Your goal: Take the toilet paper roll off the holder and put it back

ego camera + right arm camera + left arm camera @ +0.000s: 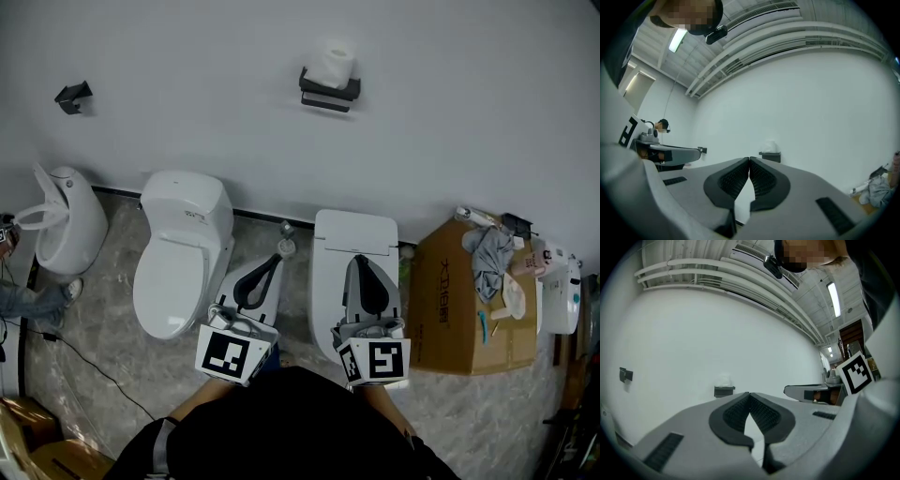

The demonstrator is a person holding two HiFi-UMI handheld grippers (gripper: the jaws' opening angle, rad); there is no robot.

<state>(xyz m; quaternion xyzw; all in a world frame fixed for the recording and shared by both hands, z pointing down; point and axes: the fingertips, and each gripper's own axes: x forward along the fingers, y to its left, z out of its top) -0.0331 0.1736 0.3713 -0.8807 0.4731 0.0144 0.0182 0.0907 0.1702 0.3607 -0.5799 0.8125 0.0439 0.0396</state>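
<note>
A white toilet paper roll [335, 64] stands on a black wall holder [328, 93] high on the white wall. Both show small and far off in the left gripper view as roll [723, 380] and holder [724, 390], and in the right gripper view as roll [769, 146] and holder [770, 156]. My left gripper [265, 271] and right gripper [365, 272] are held side by side near my body, well short of the wall. Each is shut with its tips together and nothing between them, as the left gripper [749, 394] and the right gripper [748, 160] show.
Two white toilets [181, 248] [352, 248] stand against the wall below the holder, with a urinal [66, 217] at the left. A cardboard box [469, 300] with cloths and bottles on it sits at the right. A second black fitting [72, 96] is on the wall at left.
</note>
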